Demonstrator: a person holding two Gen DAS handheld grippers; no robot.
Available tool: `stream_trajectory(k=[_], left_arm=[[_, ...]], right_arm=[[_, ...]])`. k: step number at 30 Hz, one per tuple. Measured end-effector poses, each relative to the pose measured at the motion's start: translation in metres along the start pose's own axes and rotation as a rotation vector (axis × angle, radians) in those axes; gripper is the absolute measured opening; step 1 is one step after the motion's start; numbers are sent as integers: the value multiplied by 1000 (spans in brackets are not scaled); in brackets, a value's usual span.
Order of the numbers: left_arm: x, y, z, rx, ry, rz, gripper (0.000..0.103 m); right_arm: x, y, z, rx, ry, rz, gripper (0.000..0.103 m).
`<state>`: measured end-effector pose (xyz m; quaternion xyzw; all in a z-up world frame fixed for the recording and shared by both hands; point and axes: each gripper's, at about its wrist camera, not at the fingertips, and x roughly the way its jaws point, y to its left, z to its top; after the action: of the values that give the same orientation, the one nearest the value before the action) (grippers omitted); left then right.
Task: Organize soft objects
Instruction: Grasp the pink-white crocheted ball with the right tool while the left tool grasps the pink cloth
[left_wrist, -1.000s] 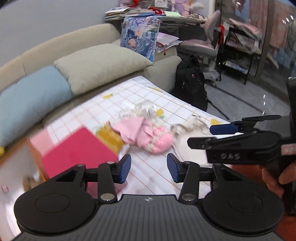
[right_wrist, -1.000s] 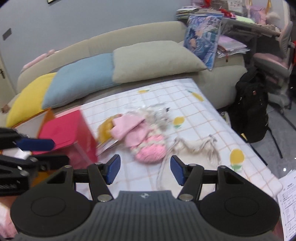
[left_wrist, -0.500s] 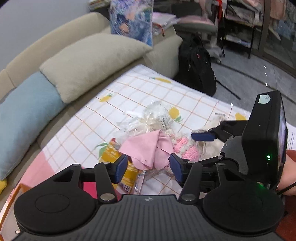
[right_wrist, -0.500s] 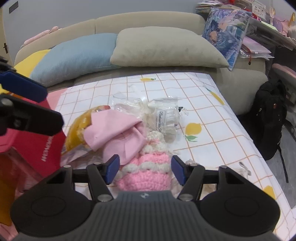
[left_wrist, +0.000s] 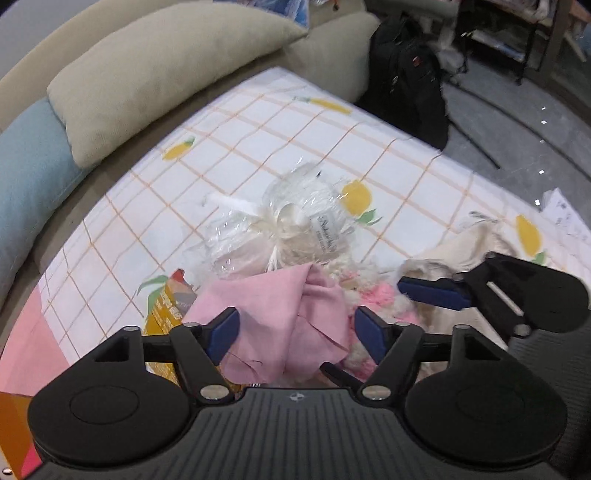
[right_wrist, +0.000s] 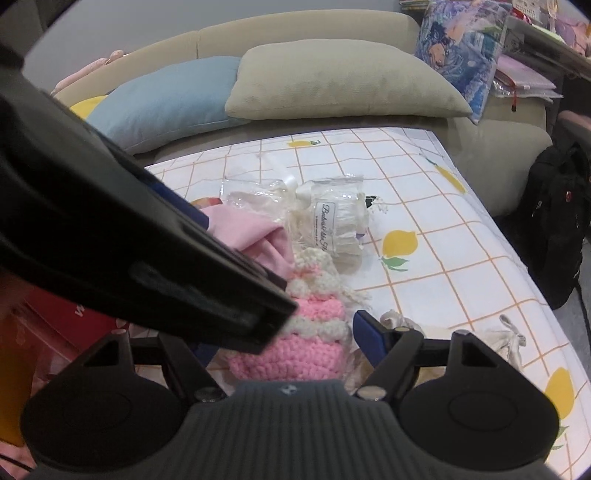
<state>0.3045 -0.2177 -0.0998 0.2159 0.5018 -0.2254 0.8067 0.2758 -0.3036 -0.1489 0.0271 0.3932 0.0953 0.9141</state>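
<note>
**A soft pile on the lemon cloth**

A table wears a white cloth with lemons (left_wrist: 258, 144). On it lies a heap of soft things. The pink cloth (left_wrist: 284, 325) is smooth and folded, at the near side of the heap. Just beside it sits a knitted thing (right_wrist: 295, 343), fluffy, with pink and cream stripes. Behind the pink cloth is a shiny clear bag (left_wrist: 291, 225) with cream stuff inside.

The left gripper (left_wrist: 295, 332) is wide open around the pink cloth, holding nothing. The right gripper (right_wrist: 284, 339) is open over the knitted thing, holding nothing.
</note>
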Motion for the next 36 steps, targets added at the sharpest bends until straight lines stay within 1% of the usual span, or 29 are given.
stream_trajectory(k=[4,7,8,9,11,13,15,17,19,21,23,27,28,30,31,32,34,36], left_arm=[[13,4,0,-51,25,2,87],[18,13,-1,-127,36,-30,86],[19,15,-2,-146,38,-39,81],[19,17,-3,-158,37,-50,79],[18,20,-5,-182,35,-76,64],[18,24,-7,-217,33,-110,54],[17,25,-7,-242,27,-111,51],[14,26,-8,-259,15,-114,43],[8,28,-10,-291,-9,-124,37],[1,30,-12,-315,-34,-130,27],[-7,31,-14,-327,-61,-129,26],[-26,31,-21,-349,-112,-134,24],[-33,32,-23,-361,-130,-138,21],[-46,34,-28,-380,-170,-143,8],[-53,37,-30,-396,-188,-155,8],[-58,38,-32,-405,-197,-169,8],[-71,39,-37,-412,-220,-182,8],[-87,38,-44,-405,-255,-190,8]], right_arm=[[3,-4,0,32,17,23,69],[4,-7,1,60,21,29,63],[5,-8,0,68,22,24,60],[5,-10,1,73,22,25,58],[5,-11,1,79,24,33,55],[6,-9,0,64,24,32,51],[6,-6,0,48,22,32,45],[5,-6,0,41,21,36,41],[4,-8,0,50,18,43,37],[1,-8,1,49,7,48,32],[-3,-6,2,36,-13,48,29],[-18,-4,1,20,-58,60,29],[-22,-4,1,22,-67,64,29],[-29,-6,1,44,-64,44,29],[-33,-9,0,72,-53,46,29],[-37,-14,0,107,-52,66,29],[-50,-19,0,159,-84,101,29],[-62,-18,0,159,-114,84,29]])
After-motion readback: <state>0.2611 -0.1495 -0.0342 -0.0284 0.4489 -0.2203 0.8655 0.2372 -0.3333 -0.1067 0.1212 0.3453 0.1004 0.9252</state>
